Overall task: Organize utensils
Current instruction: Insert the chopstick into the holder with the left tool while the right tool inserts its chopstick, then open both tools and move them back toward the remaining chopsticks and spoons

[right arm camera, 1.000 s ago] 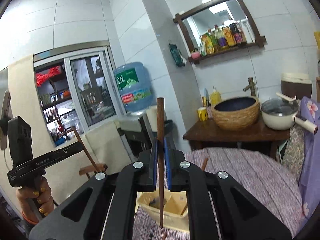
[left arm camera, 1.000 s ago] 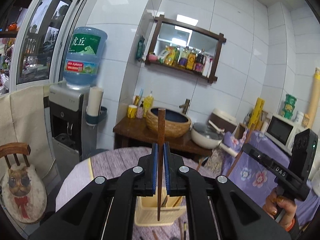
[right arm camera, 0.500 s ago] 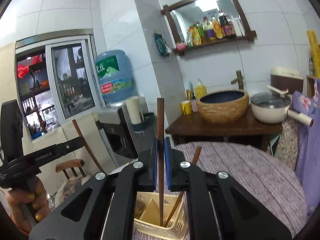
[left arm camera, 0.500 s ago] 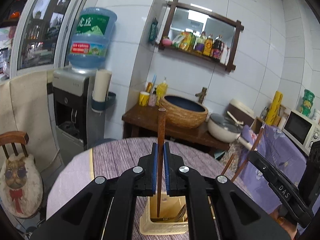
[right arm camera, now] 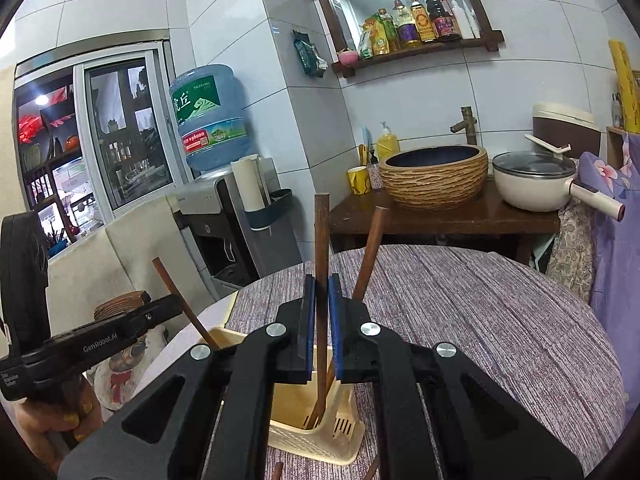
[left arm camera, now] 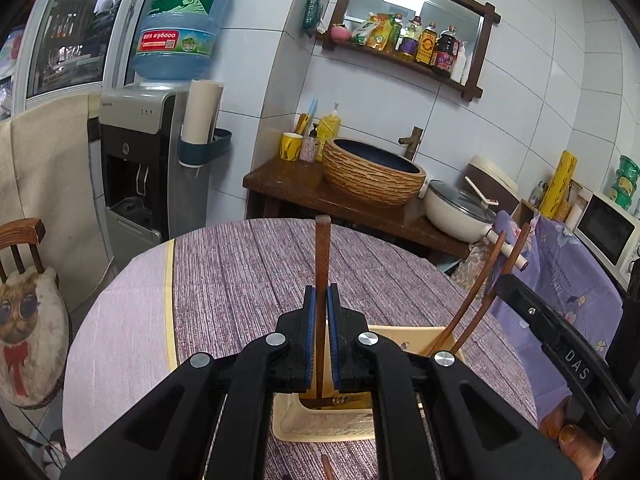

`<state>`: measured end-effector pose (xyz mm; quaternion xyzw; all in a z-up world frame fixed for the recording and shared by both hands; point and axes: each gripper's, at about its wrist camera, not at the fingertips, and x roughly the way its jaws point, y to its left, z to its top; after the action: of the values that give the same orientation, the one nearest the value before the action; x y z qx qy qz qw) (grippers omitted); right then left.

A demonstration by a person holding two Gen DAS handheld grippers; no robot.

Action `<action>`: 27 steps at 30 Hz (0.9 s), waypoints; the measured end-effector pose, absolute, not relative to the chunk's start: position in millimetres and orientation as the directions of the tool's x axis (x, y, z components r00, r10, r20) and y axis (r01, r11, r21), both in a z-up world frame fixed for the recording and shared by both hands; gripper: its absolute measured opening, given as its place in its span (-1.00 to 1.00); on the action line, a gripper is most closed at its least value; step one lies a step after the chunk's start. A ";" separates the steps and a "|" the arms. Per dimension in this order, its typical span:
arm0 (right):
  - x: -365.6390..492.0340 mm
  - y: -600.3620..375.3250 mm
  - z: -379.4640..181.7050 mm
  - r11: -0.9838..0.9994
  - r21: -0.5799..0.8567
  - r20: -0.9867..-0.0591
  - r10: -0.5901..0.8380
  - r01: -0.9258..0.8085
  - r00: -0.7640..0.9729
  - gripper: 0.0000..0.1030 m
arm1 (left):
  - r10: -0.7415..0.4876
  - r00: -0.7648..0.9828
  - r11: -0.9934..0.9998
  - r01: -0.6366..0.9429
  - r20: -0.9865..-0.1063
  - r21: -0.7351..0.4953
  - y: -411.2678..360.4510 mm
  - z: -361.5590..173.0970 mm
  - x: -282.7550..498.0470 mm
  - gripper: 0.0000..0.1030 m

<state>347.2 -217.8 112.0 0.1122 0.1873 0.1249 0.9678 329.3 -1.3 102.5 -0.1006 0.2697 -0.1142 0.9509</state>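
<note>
Wooden chopstick [left arm camera: 321, 248] clenched in each tool [left arm camera: 321, 300], above cream holder [left arm camera: 320, 424]; one leans inside

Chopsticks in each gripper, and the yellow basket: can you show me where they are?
Left gripper's chopstick [left arm camera: 322, 248]: left wrist view, upper shaft above the pads.
Right gripper's chopstick [right arm camera: 321, 236]: right wrist view, upper shaft.
Yellow basket [right arm camera: 320, 442]: right wrist view, slotted front wall.

1. Left hand-held gripper [left arm camera: 321, 312]: matte black angular arms, blue pads lining the inner faces of its fingers [left arm camera: 308, 336], round silver screws at the joints.
2. Right hand-held gripper [right arm camera: 321, 312]: same black build and blue pads; white "DAS" lettering along its side.
3. White "GenRobot.AI" lettering on the left one's side.
4. Yellow-polished nails.
</note>
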 end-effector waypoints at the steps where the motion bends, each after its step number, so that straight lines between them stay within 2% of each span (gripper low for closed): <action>1: 346.9 -218.6 111.5 0.944 0.265 -0.332 0.283 -0.199 0.900 -0.85 | -0.268 0.829 0.954 0.159 -0.491 -0.252 -1.9 100.8 329.3 -0.87; 4: 346.7 -222.2 109.7 0.940 0.277 -0.330 0.286 -0.198 0.900 -0.84 | -0.269 0.829 0.952 0.153 -0.490 -0.265 -0.2 97.9 327.9 -0.82; 5: 346.2 -222.7 108.9 0.940 0.278 -0.330 0.288 -0.198 0.899 -0.84 | -0.265 0.830 0.954 0.150 -0.490 -0.261 -0.5 97.5 326.8 -0.62; 6: 344.8 -223.8 108.0 0.941 0.275 -0.329 0.284 -0.196 0.901 -0.84 | -0.260 0.833 0.955 0.147 -0.488 -0.258 -0.8 96.8 325.6 -0.30; 7: 342.9 -224.8 107.3 0.943 0.270 -0.328 0.279 -0.193 0.902 -0.82 | -0.257 0.836 0.955 0.145 -0.485 -0.257 -1.0 96.2 324.1 -0.16; 8: 341.5 -225.4 106.7 0.944 0.267 -0.328 0.278 -0.193 0.903 -0.67 | -0.257 0.840 0.955 0.145 -0.477 -0.260 -0.3 95.9 320.7 0.00; 9: 338.9 -226.7 105.6 0.943 0.268 -0.327 0.282 -0.198 0.902 -0.53 | -0.257 0.844 0.955 0.146 -0.470 -0.259 0.1 95.4 317.0 0.04; 10: 335.8 -227.5 104.7 0.942 0.270 -0.323 0.282 -0.198 0.903 -0.22 | -0.253 0.847 0.956 0.146 -0.467 -0.253 0.1 94.8 313.1 0.07; 11: 331.7 -229.1 104.0 0.944 0.268 -0.316 0.273 -0.191 0.908 -0.12 | -0.247 0.849 0.959 0.146 -0.467 -0.242 -0.3 93.4 307.8 0.16; 12: 326.1 -230.6 103.0 0.948 0.260 -0.313 0.261 -0.182 0.913 -0.12 | -0.244 0.849 0.961 0.146 -0.469 -0.237 -0.9 91.6 304.8 0.26; 18: 301.8 -236.7 88.0 0.956 0.239 -0.370 0.250 -0.169 0.895 -0.12 | -0.231 0.825 0.968 0.142 -0.516 -0.207 1.1 69.7 278.2 0.46; 27: 280.5 -235.5 16.5 0.975 0.204 -0.597 0.198 -0.092 0.778 -0.12 | -0.181 0.741 0.979 0.074 -0.646 -0.190 11.6 11.9 248.4 0.43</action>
<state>280.5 -235.5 16.5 0.0819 0.3244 0.0772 0.9392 248.4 11.6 11.9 -0.0763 0.3530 -0.0686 0.9300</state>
